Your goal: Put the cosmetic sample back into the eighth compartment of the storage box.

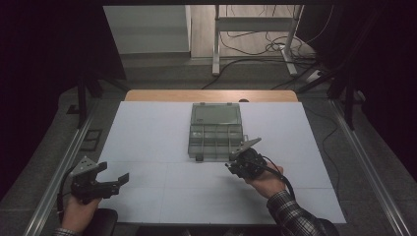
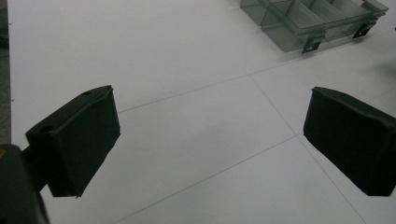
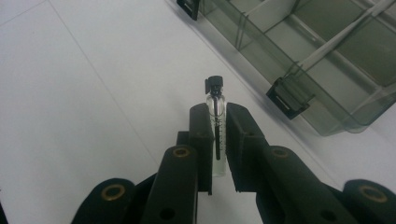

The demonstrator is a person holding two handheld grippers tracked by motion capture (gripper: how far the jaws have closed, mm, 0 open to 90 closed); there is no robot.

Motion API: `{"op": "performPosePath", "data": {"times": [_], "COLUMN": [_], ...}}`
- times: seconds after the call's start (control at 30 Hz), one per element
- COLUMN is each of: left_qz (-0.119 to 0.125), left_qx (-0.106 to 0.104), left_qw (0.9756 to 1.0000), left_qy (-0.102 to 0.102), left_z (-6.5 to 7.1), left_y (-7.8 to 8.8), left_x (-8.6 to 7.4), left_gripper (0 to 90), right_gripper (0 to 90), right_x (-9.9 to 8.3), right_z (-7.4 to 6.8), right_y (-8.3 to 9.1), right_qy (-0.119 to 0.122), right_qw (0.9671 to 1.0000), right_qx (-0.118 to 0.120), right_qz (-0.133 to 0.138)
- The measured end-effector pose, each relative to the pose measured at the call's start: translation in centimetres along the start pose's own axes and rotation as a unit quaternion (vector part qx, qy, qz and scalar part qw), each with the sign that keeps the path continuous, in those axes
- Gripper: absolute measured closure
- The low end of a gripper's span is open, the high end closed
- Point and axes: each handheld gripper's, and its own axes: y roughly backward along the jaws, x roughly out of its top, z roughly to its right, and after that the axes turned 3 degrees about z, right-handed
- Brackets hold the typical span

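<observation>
A clear plastic organizer box [image 1: 215, 132] lies open in the middle of the white table, its lid laid back and its divided compartments toward me. My right gripper [image 1: 235, 158] hovers just off the box's front right corner, shut on a small clear glass vial [image 3: 216, 122] with a black cap that sticks out past the pads. The box's front wall and a black latch [image 3: 287, 96] lie to the right of the vial in the right gripper view. My left gripper [image 1: 114, 175] rests at the table's front left, open with nothing between its pads [image 2: 79, 140].
The white sheet [image 1: 147, 142] covers the table, with bare room to the left and front of the box. Metal rails [image 1: 59, 172] run along both sides of the table. A desk frame and loose cables [image 1: 265, 44] stand on the floor beyond the far edge.
</observation>
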Motion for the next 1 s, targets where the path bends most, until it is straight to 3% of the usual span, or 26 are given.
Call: {"op": "performPosePath", "data": {"times": [1.0], "left_qz": [-0.001], "left_qx": [-0.002], "left_qw": [1.0000], "left_qy": [0.001], "left_z": [0.0], "left_y": [-0.1], "left_x": [0.0], "left_gripper": [4.4], "right_gripper": [80.8], "right_x": [1.3], "right_z": [2.1], "right_y": [0.1], "right_qy": [-0.012], "right_qw": [0.9994], "right_qx": [-0.023], "right_qz": [0.024]}}
